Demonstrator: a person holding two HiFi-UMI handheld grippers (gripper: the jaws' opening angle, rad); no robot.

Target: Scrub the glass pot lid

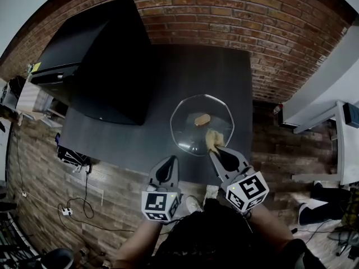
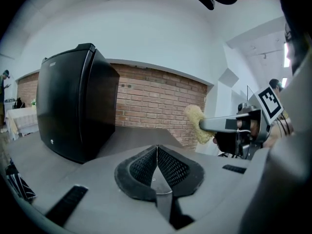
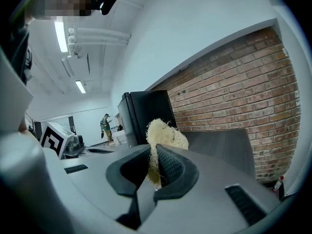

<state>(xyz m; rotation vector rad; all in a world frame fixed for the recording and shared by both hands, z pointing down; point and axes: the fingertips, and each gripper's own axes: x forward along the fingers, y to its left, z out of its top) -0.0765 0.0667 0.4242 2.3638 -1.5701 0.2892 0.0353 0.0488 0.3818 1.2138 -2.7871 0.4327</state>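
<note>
The glass lid (image 1: 201, 125) lies flat on the dark surface (image 1: 190, 72), just ahead of the fingers of the right gripper (image 1: 216, 150). A tan knob (image 1: 202, 119) shows in the middle of the lid.

The fingers (image 3: 170, 167) of the right gripper are pressed together on a pale yellow scrub pad (image 3: 165, 134). The lower end of the pad is pinched between them, and its fluffy part stands out past their tips. In the head view the pad is over the near rim of the lid, on the side closest to these fingers. I cannot tell if the pad touches the glass.

The left gripper (image 1: 171, 160) is beside the right one, to its left. Its fingers (image 2: 173, 169) are closed against each other with nothing between them. From these fingers the lid is ahead and to the right, a little apart. Their tips are over the near edge of the surface. The left gripper view shows the right gripper and the pad to the right of its own fingers.

A big black box (image 1: 106, 66) stands on the surface, ahead and to the left of both pairs of fingers, and near the left side of the lid. A brick wall (image 1: 252, 21) is behind the surface. Neither gripper view shows the lid.
</note>
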